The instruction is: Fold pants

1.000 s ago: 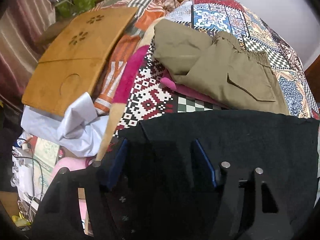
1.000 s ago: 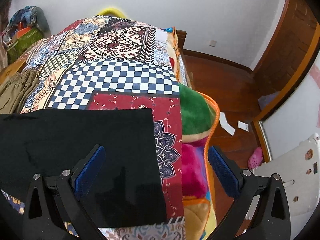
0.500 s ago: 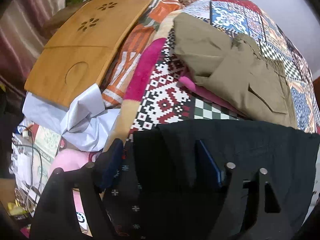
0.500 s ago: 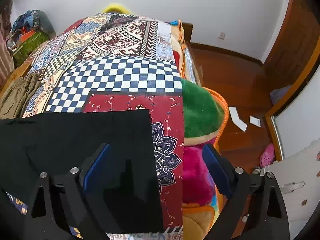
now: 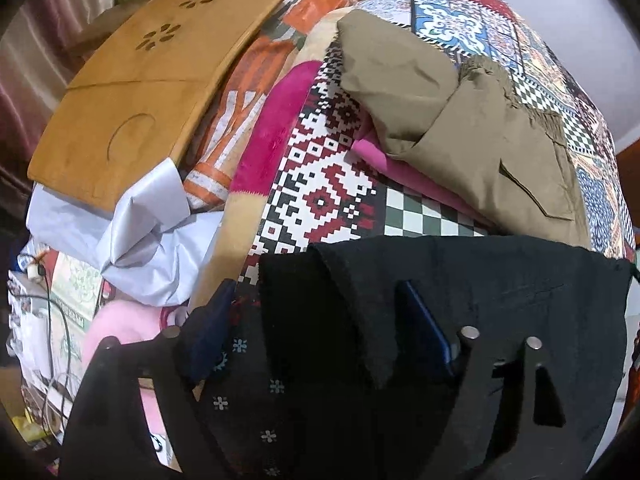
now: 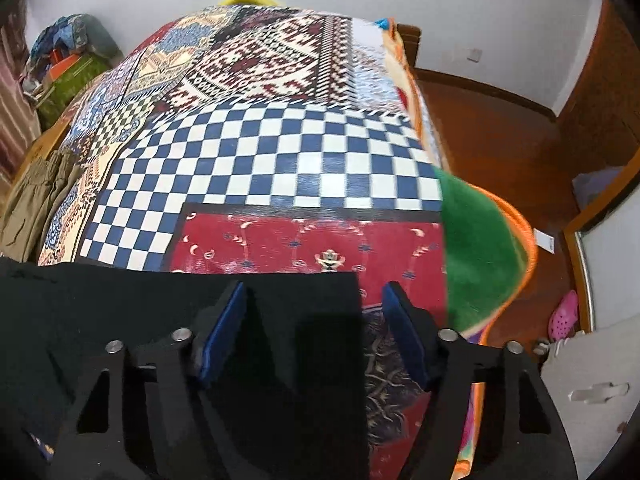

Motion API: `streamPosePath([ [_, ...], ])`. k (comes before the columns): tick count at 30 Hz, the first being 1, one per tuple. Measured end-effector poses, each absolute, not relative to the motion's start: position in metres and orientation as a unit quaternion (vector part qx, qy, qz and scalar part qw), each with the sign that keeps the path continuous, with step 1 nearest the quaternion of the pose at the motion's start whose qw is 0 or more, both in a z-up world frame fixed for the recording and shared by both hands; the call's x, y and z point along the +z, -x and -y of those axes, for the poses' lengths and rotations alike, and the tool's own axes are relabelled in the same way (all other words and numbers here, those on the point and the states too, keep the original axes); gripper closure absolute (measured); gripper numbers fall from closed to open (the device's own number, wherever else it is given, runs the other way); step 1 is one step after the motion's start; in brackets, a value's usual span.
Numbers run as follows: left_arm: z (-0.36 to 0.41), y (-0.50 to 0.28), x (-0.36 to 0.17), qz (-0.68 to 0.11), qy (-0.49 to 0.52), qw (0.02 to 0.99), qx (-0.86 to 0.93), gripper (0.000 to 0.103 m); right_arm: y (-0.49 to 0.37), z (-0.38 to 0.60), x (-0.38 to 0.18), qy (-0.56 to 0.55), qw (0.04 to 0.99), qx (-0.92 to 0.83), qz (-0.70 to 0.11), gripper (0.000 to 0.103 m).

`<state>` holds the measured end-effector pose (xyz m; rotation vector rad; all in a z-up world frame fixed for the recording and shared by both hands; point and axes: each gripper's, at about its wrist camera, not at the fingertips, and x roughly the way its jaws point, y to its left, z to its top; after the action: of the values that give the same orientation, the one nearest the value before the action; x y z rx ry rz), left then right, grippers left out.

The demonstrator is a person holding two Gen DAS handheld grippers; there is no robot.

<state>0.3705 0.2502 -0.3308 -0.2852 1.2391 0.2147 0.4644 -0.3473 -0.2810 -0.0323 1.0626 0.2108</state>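
Note:
Black pants (image 5: 500,300) lie flat on the patchwork bedspread (image 6: 280,160), near its front edge. My left gripper (image 5: 316,316) points down over their left end and is open. That end's folded edge sits between the blue pads (image 5: 424,332), which do not press it. In the right wrist view the pants (image 6: 120,312) fill the lower left. My right gripper (image 6: 314,324) straddles their right edge. Its jaws are closing, with the cloth corner between them and gaps still at both pads.
Olive pants (image 5: 460,120) lie crumpled behind the black ones on a pink cloth. A wooden board (image 5: 140,92) and pale grey fabric (image 5: 132,240) sit to the left. A green blanket (image 6: 480,248) hangs off the bed's right side over wooden floor (image 6: 500,128), near a white chair (image 6: 592,380).
The right gripper's jaws have narrowed a lot and it has dropped closer over the pants' right edge. The left gripper has opened slightly and hardly moved.

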Motion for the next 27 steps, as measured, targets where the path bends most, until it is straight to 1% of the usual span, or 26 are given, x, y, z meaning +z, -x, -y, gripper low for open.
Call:
streamPosePath([
  [1, -0.249, -0.37, -0.329, -0.575, 0.125, 0.803, 0.099, 0.027, -0.464, 0.347, -0.281, 0.019, 0.857, 0.099, -0.505, 0.041],
  [2, -0.248, -0.369, -0.328, -0.571, 0.117, 0.807, 0.099, 0.031, -0.464, 0.346, -0.28, 0.023, 0.859, 0.098, -0.502, 0.045],
  [4, -0.248, -0.369, -0.327, -0.568, 0.116, 0.809, 0.098, 0.035, -0.465, 0.343, -0.278, 0.025, 0.86, 0.103, -0.499, 0.053],
  [6, -0.247, -0.368, -0.325, -0.565, 0.116, 0.811, 0.098, 0.039, -0.465, 0.34, -0.276, 0.032, 0.861, 0.1, -0.497, 0.057],
  [8, -0.246, -0.369, -0.323, -0.565, 0.11, 0.812, 0.097, 0.041, -0.466, 0.336, -0.275, 0.035, 0.86, 0.107, -0.497, 0.068],
  [9, -0.246, -0.369, -0.323, -0.566, 0.108, 0.812, 0.097, 0.042, -0.466, 0.335, -0.274, 0.037, 0.86, 0.109, -0.497, 0.071],
  [10, -0.247, -0.37, -0.322, -0.566, 0.107, 0.812, 0.097, 0.043, -0.464, 0.332, -0.273, 0.041, 0.86, 0.111, -0.496, 0.077],
  [15, -0.244, -0.366, -0.313, -0.557, 0.099, 0.818, 0.1, 0.052, -0.458, 0.319, -0.268, 0.073, 0.868, 0.105, -0.481, 0.079],
  [22, -0.234, -0.354, -0.302, -0.55, 0.071, 0.825, 0.114, 0.052, -0.449, 0.319, -0.257, 0.08, 0.874, 0.112, -0.466, 0.08],
  [24, -0.231, -0.352, -0.3, -0.545, 0.065, 0.828, 0.113, 0.056, -0.449, 0.319, -0.256, 0.077, 0.874, 0.112, -0.466, 0.08],
  [27, -0.228, -0.353, -0.301, -0.547, 0.058, 0.828, 0.111, 0.059, -0.448, 0.322, -0.257, 0.07, 0.875, 0.109, -0.467, 0.08],
])
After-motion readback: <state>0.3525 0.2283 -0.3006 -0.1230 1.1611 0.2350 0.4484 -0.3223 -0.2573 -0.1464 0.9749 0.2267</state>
